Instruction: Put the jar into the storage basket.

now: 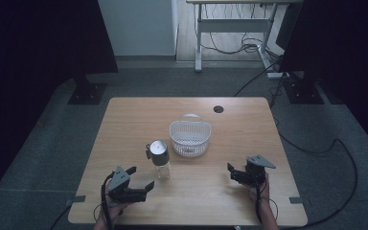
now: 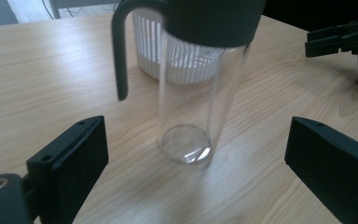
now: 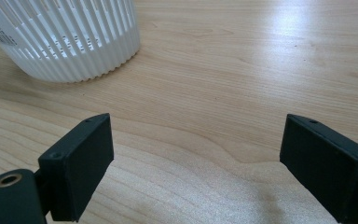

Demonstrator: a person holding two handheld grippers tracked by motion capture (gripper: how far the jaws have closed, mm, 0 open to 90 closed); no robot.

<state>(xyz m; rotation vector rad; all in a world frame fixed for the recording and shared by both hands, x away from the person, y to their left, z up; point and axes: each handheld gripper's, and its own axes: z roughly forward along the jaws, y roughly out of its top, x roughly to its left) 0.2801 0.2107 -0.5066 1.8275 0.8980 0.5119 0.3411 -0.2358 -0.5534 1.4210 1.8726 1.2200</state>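
Nearest the camera, at the left, the left gripper (image 1: pixel 135 182) is resting low over the wooden surface (image 1: pixel 124 124), jaws spread wide and empty, facing the clear glass bottle (image 1: pixel 160 160) with its dark lid and handle. Just right and behind, the white slatted basket (image 1: pixel 189 136) is sitting near the middle. At the right, the right gripper (image 1: pixel 232 172) is hovering with jaws released, holding nothing. Beyond, grey carpet, trailing cables (image 1: pixel 316 148) and a desk frame (image 1: pixel 235 26) are showing in a dim room.
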